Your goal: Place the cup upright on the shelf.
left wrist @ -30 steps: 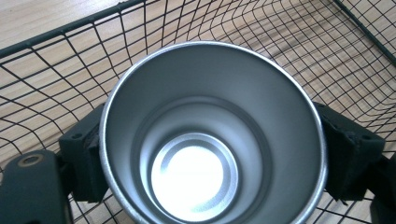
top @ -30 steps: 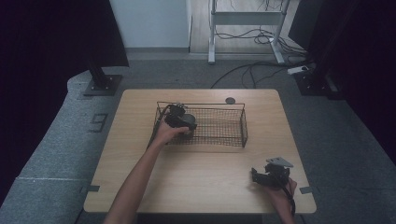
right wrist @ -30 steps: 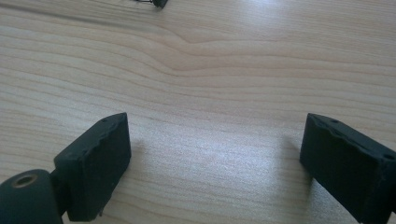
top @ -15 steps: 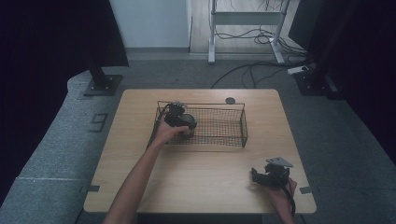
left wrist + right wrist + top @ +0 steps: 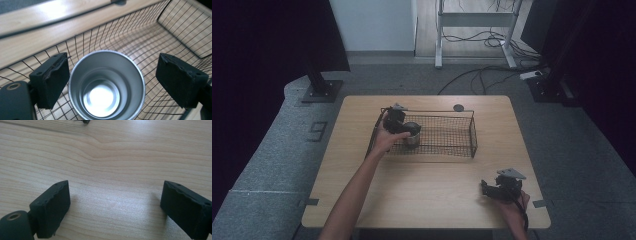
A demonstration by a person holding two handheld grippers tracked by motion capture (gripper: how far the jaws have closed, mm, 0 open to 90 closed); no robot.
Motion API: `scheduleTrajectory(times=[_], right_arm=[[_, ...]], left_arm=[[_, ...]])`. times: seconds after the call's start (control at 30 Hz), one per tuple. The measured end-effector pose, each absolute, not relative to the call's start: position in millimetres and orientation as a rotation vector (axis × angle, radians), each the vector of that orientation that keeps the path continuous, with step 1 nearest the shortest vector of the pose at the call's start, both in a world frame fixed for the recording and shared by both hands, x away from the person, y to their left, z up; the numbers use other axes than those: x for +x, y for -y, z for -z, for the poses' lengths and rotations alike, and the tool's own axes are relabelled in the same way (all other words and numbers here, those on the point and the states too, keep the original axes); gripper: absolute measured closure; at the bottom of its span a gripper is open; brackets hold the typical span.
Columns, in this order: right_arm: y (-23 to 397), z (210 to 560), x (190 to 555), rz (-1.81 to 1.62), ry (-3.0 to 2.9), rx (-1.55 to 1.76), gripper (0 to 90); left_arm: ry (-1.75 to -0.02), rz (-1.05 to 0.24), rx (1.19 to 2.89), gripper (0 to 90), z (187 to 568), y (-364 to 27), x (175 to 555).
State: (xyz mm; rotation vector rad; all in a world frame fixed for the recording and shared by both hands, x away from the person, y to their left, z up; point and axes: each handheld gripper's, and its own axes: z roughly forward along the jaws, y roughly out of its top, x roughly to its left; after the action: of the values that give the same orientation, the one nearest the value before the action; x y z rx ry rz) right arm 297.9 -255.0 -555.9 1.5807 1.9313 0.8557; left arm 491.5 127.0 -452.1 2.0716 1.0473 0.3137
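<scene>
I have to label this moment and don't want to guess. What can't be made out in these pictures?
- The cup's outer wall and base: the left gripper view looks straight down into it, and its near rim is cut off by the bottom edge.
- Whether the left gripper touches the cup: a gap shows at each side, but in the high view the hand hides it.
- The small dark disc behind the basket: too small to identify.

— Where's the left claw (image 5: pixel 404 131)?
— Far left, forearm stretched forward, jaws spread wide apart.
— And the right claw (image 5: pixel 490 188)?
— Near right, low by the hand (image 5: pixel 510 204) — jaws also wide, nothing between them.
</scene>
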Motion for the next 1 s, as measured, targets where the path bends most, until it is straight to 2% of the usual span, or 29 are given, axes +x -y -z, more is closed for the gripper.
scheduleTrajectory(times=[0.5,1.0], right_arm=[[255.0,555.8,297.9,-0.856,-1.931,1.581,8.9],[254.8,555.7,298.1,-0.856,-1.931,1.584,8.9]], left_arm=[[-0.940,-0.373,1.997,12.3,421.0,-141.9,458.7],[-0.882,-0.324,1.953,14.0,427.0,-166.5,408.0]])
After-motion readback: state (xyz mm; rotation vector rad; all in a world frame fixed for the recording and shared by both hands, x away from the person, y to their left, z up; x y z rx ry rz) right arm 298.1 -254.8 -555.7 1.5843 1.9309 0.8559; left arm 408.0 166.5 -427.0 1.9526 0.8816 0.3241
